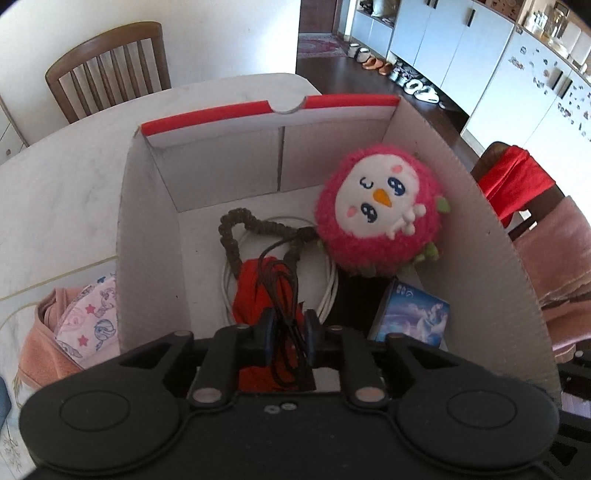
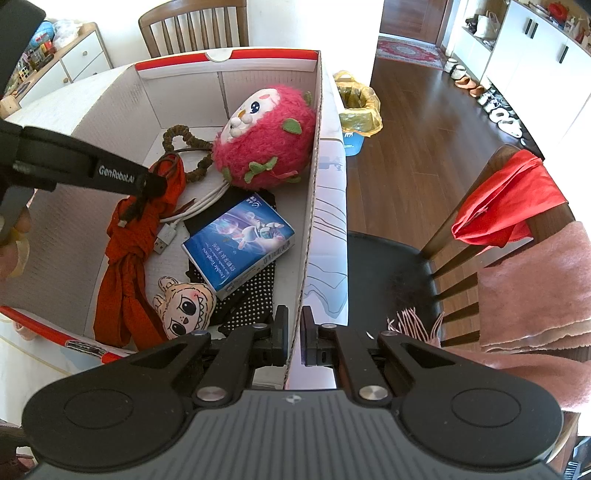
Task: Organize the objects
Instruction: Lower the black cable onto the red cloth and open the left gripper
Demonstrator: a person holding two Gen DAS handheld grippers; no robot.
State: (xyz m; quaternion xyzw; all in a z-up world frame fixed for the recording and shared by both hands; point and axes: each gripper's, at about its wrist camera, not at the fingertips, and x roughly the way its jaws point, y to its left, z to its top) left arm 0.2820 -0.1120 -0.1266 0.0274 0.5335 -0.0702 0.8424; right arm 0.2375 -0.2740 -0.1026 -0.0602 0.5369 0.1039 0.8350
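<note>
The left gripper is closed on a thin black cord above the red cloth inside the cardboard box. The right gripper pinches the box's near right wall, one finger on each side. In the right wrist view the box holds one pink plush bird at 12 o'clock, one blue packet at centre, one white USB cable, one brown bead loop, one black dotted glove and one small doll face at 6 o'clock. The box sits on a white marbled desk. Two wooden chairs show: one at 12 o'clock, one at 3 o'clock draped with red and pink cloths, over dark wood floor.
</note>
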